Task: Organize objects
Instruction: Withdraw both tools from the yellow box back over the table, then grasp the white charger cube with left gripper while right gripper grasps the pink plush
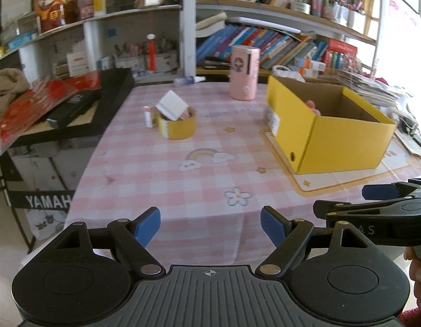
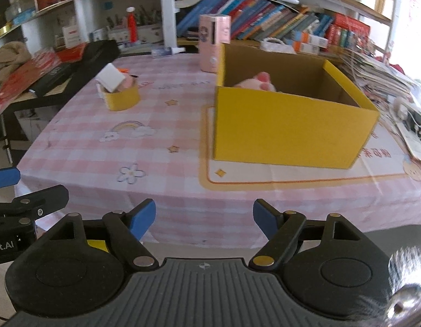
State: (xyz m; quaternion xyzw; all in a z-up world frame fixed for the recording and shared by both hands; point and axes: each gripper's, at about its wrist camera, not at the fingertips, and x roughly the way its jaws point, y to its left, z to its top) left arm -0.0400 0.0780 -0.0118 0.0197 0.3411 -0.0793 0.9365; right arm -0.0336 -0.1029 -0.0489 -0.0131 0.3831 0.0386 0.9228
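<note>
A yellow cardboard box [image 1: 344, 139] [image 2: 286, 130] stands open on the right of the pink checked table, with a pink plush toy [image 2: 258, 81] inside. A round yellow tub [image 1: 177, 125] [image 2: 122, 96] holding a white card and small items sits at the table's middle left. A pink cylinder container [image 1: 243, 72] [image 2: 212, 41] stands at the back. My left gripper [image 1: 210, 226] is open and empty at the near table edge. My right gripper [image 2: 204, 218] is open and empty, also at the near edge, in front of the box.
A black case with red papers [image 1: 74, 100] lies on a stand to the left. Bookshelves [image 1: 278, 41] fill the back. A small bottle [image 1: 188, 80] lies at the far table edge. Stacked papers [image 2: 379, 79] lie to the right of the box.
</note>
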